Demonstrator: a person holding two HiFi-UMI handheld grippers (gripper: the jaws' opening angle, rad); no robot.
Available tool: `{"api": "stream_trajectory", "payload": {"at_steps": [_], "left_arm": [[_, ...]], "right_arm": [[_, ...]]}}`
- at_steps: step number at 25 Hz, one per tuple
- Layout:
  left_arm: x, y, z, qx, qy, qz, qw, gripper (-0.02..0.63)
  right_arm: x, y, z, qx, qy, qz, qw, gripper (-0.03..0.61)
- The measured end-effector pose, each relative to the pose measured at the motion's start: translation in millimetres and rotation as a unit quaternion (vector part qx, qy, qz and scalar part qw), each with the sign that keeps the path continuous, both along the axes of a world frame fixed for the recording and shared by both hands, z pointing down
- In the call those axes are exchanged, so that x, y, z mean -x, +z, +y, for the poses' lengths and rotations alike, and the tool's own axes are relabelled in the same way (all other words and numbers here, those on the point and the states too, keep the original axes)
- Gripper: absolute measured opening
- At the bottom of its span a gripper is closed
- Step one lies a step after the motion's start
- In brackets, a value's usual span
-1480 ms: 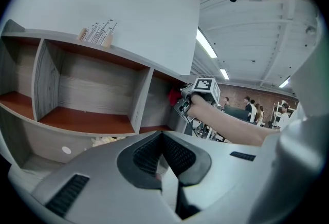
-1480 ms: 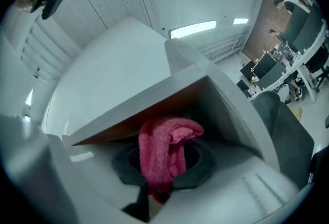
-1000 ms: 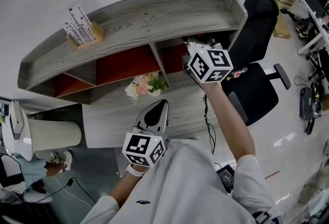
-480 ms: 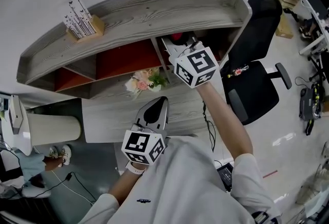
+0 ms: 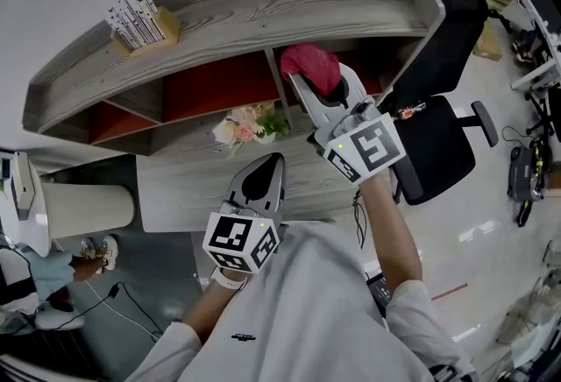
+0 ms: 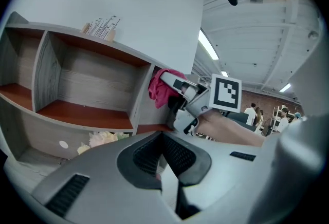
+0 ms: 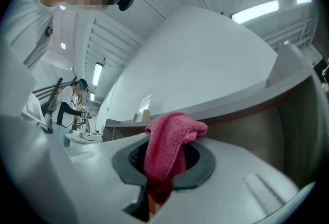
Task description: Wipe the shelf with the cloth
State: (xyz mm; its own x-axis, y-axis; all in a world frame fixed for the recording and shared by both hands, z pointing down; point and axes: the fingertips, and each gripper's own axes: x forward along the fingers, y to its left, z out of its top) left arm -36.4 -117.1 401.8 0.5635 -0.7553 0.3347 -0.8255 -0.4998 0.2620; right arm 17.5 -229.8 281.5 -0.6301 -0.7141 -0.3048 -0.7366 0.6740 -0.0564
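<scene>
The grey wooden shelf [image 5: 245, 12] has red-backed compartments and stands on a desk against the white wall. A pink cloth [image 5: 311, 65] is bunched between the jaws of my right gripper [image 5: 321, 88], which is shut on it in front of the right compartment, near its top edge. In the right gripper view the cloth [image 7: 169, 141] droops over the pads. My left gripper [image 5: 266, 168] hangs lower over the desk, its jaws shut with nothing held. The left gripper view shows the shelf [image 6: 87, 84] and the cloth [image 6: 162, 87] beyond the left gripper [image 6: 163, 159].
A small box of cards [image 5: 140, 25] sits on the shelf's top at the left. A bunch of flowers [image 5: 250, 126] lies on the desk [image 5: 193, 192] under the shelf. A black office chair [image 5: 438, 109] stands at the right, a white cylinder [image 5: 88, 209] at the left.
My right gripper has drawn back out of the right compartment and tipped up, so the pink cloth now shows at the shelf's front. The left gripper has barely moved.
</scene>
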Motion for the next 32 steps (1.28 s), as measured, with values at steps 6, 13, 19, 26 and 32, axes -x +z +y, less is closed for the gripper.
{"api": "stream_trajectory", "payload": {"at_steps": [6, 13, 19, 26, 32], "left_arm": [[5, 1, 0, -0.001, -0.001, 0.008, 1.0000, 0.006], [19, -15, -1, -0.039, -0.008, 0.023, 0.9989, 0.006], [27, -21, -1, -0.064, -0.002, 0.014, 0.9979, 0.006], [33, -17, 11, -0.069, -0.010, -0.001, 0.9975, 0.006], [37, -15, 18, -0.067, -0.010, 0.000, 0.9977, 0.006]], "right_arm": [[-22, -11, 39, -0.003, 0.022, -0.011, 1.000, 0.051], [-68, 1, 102, 0.034, 0.055, 0.012, 0.998, 0.051], [-98, 39, 143, 0.086, 0.102, 0.021, 0.991, 0.051], [-92, 62, 152, 0.114, 0.126, 0.008, 0.985, 0.051], [-67, 73, 151, 0.129, 0.081, 0.041, 0.987, 0.051]]}}
